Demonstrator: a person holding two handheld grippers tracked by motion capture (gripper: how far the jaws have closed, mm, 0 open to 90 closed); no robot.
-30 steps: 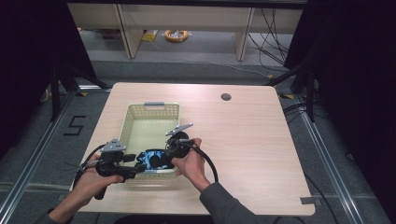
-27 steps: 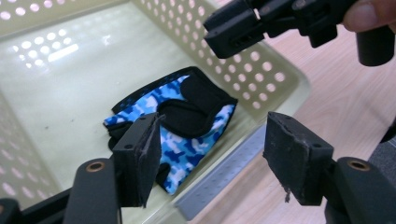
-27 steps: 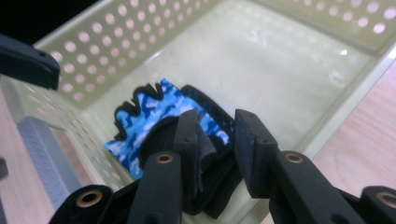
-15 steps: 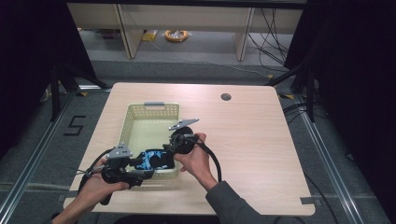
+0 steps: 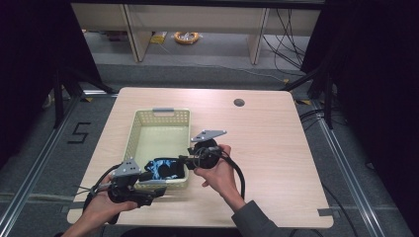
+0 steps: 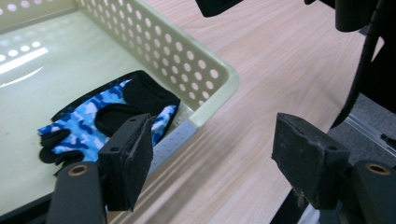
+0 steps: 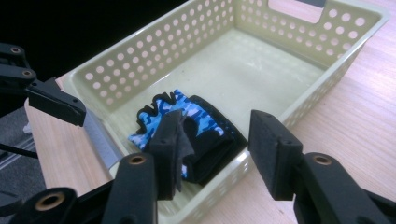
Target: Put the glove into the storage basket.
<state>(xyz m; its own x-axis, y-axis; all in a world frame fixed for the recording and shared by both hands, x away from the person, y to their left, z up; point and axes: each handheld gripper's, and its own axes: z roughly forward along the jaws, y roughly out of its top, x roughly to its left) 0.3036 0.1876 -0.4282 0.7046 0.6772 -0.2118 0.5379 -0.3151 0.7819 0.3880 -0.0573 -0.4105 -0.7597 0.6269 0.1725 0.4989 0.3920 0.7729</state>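
A blue camouflage and black glove lies in the near end of a pale yellow perforated basket. My left gripper sits just outside the basket's near wall, its jaws wide apart with nothing between them; they have just been opening. In the left gripper view the glove lies beyond the left gripper. My right gripper hovers over the basket's near right corner, apart from the glove. Its jaws have just been opening too. In the right gripper view the right gripper is above the glove and the basket.
The basket stands on a light wooden table with a round cable hole at the back. A grey handle marks the basket's far end. Black cables trail from both grippers. Bare tabletop stretches to the right of the basket.
Both grippers have drawn back from the glove, which stays in the basket. The left one slid toward the near table edge; the right one rose and moved right. Both jaws stand wider.
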